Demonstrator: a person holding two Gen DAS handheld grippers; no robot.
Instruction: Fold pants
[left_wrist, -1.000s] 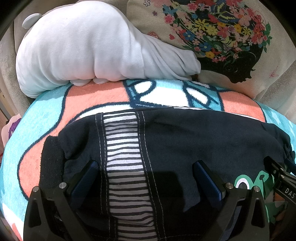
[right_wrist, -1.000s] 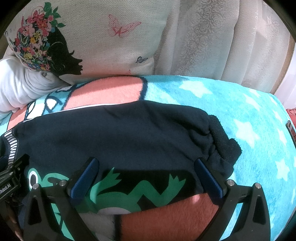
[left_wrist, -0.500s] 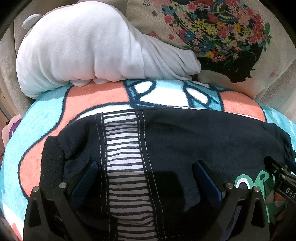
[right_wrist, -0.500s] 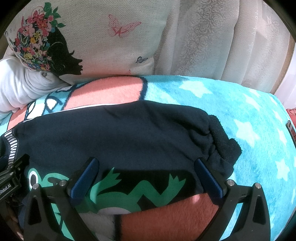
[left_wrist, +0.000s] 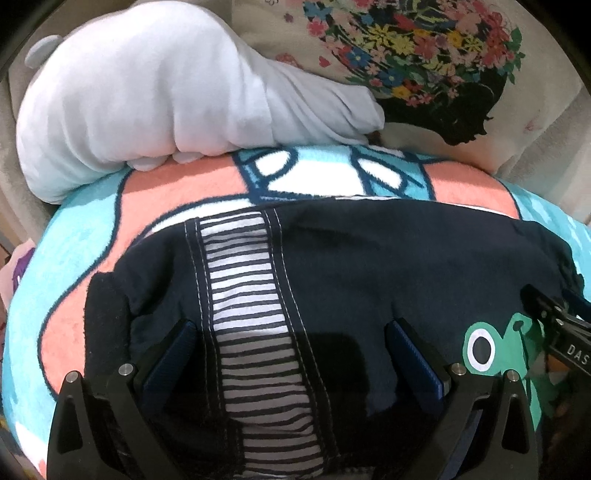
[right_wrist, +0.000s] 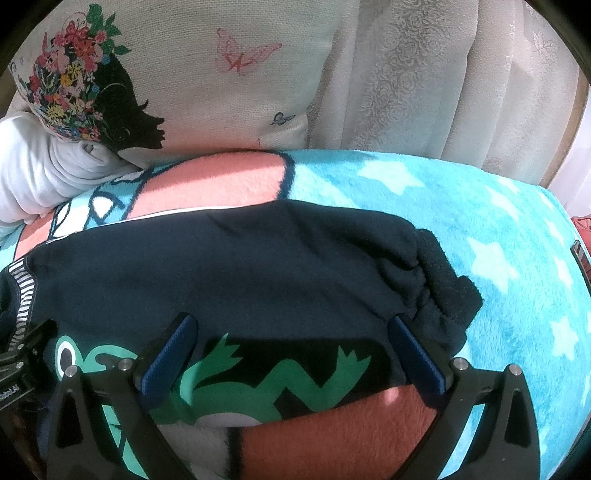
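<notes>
Dark navy pants (left_wrist: 388, 258) lie spread sideways on a bright fleece blanket (left_wrist: 74, 243). A black-and-white striped panel (left_wrist: 243, 295) runs down them in the left wrist view, with a ribbed cuff (left_wrist: 105, 325) at the left. My left gripper (left_wrist: 291, 332) is open just above the striped panel, nothing between its fingers. In the right wrist view the pants (right_wrist: 240, 266) end in a gathered cuff (right_wrist: 443, 288) at the right. My right gripper (right_wrist: 293, 328) is open over the pants' near edge and a green frog print on the blanket (right_wrist: 258, 373).
A white plush pillow (left_wrist: 147, 96) and a floral cushion with a black silhouette (left_wrist: 443, 51) (right_wrist: 177, 74) line the back. Lace curtains (right_wrist: 443, 74) hang behind at the right. The blanket with stars (right_wrist: 498, 240) extends right of the pants.
</notes>
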